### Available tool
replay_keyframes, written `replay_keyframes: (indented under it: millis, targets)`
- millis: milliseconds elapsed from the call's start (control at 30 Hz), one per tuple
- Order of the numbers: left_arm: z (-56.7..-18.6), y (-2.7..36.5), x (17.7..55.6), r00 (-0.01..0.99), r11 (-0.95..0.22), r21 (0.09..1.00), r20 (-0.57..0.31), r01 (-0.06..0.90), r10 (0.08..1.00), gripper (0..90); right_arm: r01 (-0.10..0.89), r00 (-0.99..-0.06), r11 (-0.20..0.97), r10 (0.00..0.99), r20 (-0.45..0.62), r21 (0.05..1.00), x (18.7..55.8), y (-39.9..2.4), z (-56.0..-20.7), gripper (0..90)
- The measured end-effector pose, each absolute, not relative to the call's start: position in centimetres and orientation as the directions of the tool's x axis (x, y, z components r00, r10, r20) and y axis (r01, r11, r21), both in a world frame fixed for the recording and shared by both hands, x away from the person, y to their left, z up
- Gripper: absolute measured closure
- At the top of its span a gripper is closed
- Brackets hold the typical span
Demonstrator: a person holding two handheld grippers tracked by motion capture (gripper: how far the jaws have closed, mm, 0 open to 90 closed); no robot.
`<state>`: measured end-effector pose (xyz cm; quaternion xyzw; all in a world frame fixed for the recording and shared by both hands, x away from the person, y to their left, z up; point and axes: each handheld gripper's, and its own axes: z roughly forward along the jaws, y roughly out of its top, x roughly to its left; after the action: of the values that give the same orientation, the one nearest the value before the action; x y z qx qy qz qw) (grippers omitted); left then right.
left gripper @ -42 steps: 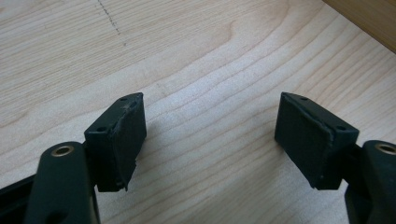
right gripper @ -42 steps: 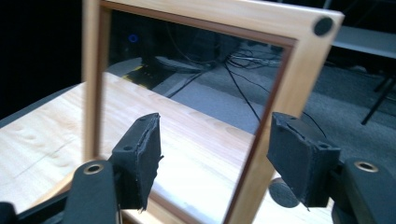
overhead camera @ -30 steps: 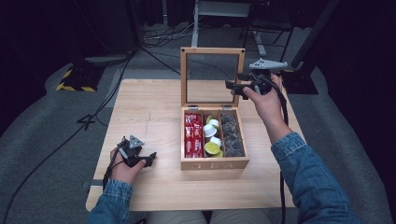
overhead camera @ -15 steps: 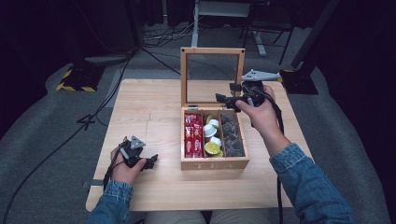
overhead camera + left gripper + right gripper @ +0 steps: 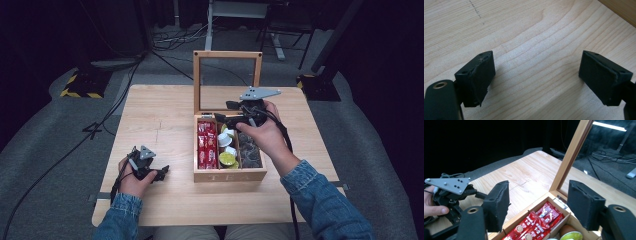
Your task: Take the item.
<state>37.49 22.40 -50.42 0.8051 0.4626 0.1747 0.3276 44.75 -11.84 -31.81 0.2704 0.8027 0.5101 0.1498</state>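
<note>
The wooden box (image 5: 229, 174) sits right of centre on the bench (image 5: 160, 120), lid (image 5: 227, 82) upright, holding red packets (image 5: 205, 147), capsules (image 5: 226, 150) and dark pods (image 5: 249, 152). The right gripper (image 5: 224, 112) hovers over its back edge; its jaws, which have just been closing, are still apart on nothing. It could clip the lid or divider, or pinch two capsules at once. The left gripper (image 5: 161, 172) rests wide and empty.
</note>
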Motion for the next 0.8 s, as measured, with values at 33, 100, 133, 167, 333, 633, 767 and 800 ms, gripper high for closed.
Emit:
replay_keyframes:
  millis: [33, 100, 133, 167, 333, 633, 767, 800]
  targets:
    - [-50.4, 22.4, 37.5, 0.511, -0.357, 0.689, -0.022, 0.630, 0.859, 14.0, 0.286, -0.811, 0.345, 0.584, 0.035, 0.894, 44.7, -11.6, -32.1, 38.7]
    - [-50.4, 22.4, 37.5, 0.509, -0.354, 0.691, -0.024, 0.631, 0.860, 14.0, 0.306, -0.813, 0.349, 0.579, 0.053, 0.885, 44.7, -11.3, -32.6, 40.9]
    - [-50.4, 22.4, 37.5, 0.511, -0.357, 0.689, -0.022, 0.631, 0.859, 14.0, 0.317, -0.813, 0.352, 0.579, 0.061, 0.881, 44.7, -11.1, -32.8, 42.0]
    - [-50.4, 22.4, 37.5, 0.511, -0.357, 0.689, -0.022, 0.630, 0.859, 14.0, 0.324, -0.811, 0.351, 0.581, 0.067, 0.878, 44.7, -11.0, -33.0, 43.0]
    - [-50.4, 22.4, 37.5, 0.511, -0.357, 0.689, -0.023, 0.631, 0.859, 14.0, 0.346, -0.817, 0.409, 0.574, 0.057, 0.844, 44.9, -10.3, -34.4, 53.6]
    - [-50.4, 22.4, 37.5, 0.511, -0.357, 0.689, -0.023, 0.631, 0.859, 14.0, 0.395, -0.807, 0.478, 0.588, 0.048, 0.784, 45.2, -9.2, -37.0, 50.3]
    - [-50.4, 22.4, 37.5, 0.511, -0.357, 0.689, -0.023, 0.631, 0.859, 13.9, 0.443, -0.792, 0.498, 0.607, 0.065, 0.746, 45.3, -8.9, -38.2, 49.6]
    - [-50.4, 22.4, 37.5, 0.511, -0.357, 0.689, -0.023, 0.631, 0.859, 13.9, 0.447, -0.791, 0.504, 0.608, 0.064, 0.739, 45.3, -8.8, -38.5, 49.5]
